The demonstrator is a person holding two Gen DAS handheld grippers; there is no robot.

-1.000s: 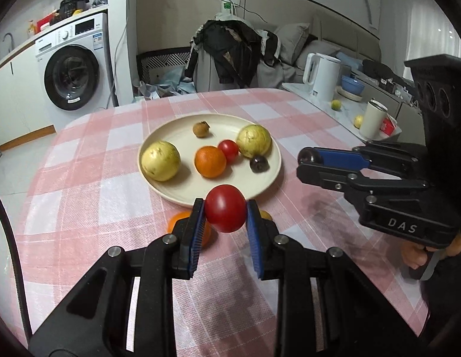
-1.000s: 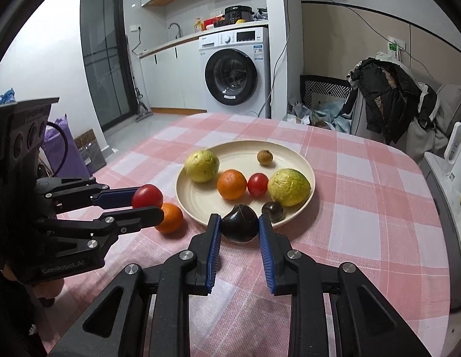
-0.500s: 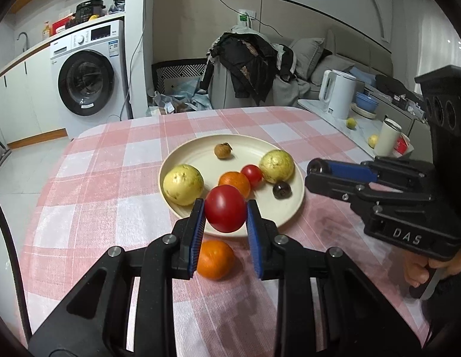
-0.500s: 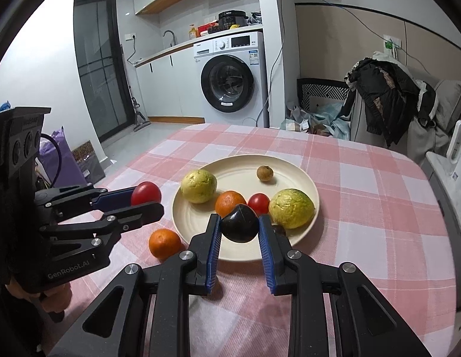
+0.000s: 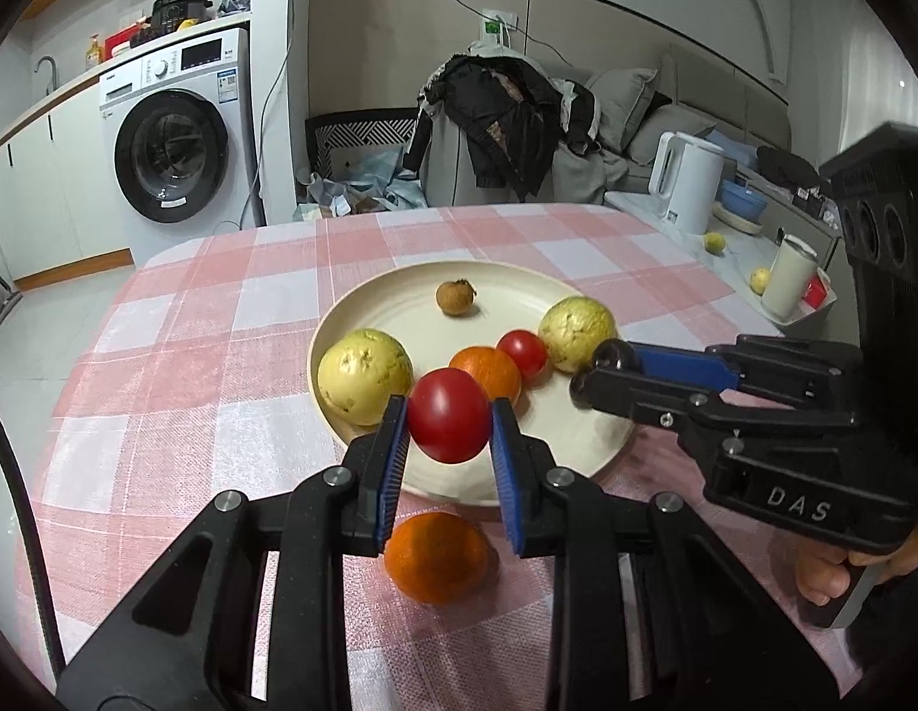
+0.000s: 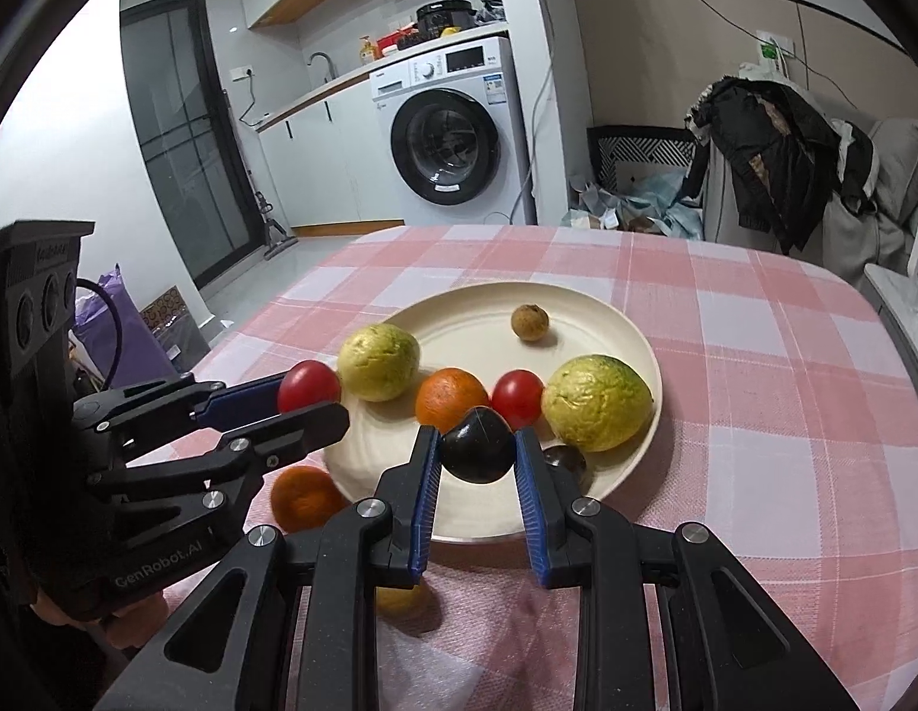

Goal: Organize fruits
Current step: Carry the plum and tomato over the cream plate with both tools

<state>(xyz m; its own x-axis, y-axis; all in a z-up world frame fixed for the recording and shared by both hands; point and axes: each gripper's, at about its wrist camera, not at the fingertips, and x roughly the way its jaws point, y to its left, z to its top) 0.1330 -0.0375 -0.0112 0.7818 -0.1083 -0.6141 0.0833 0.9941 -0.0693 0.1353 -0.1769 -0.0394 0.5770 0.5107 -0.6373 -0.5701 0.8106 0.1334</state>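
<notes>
Both tools have advanced over the plate: left tool pinching a tomato, right tool pinching a plum; an orange lies on the worktop before the plate.

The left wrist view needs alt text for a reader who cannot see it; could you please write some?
The left gripper holds a red tomato above the near rim of a cream plate holding five fruits. An orange lies on the checked tablecloth below; the right gripper reaches in.
</notes>
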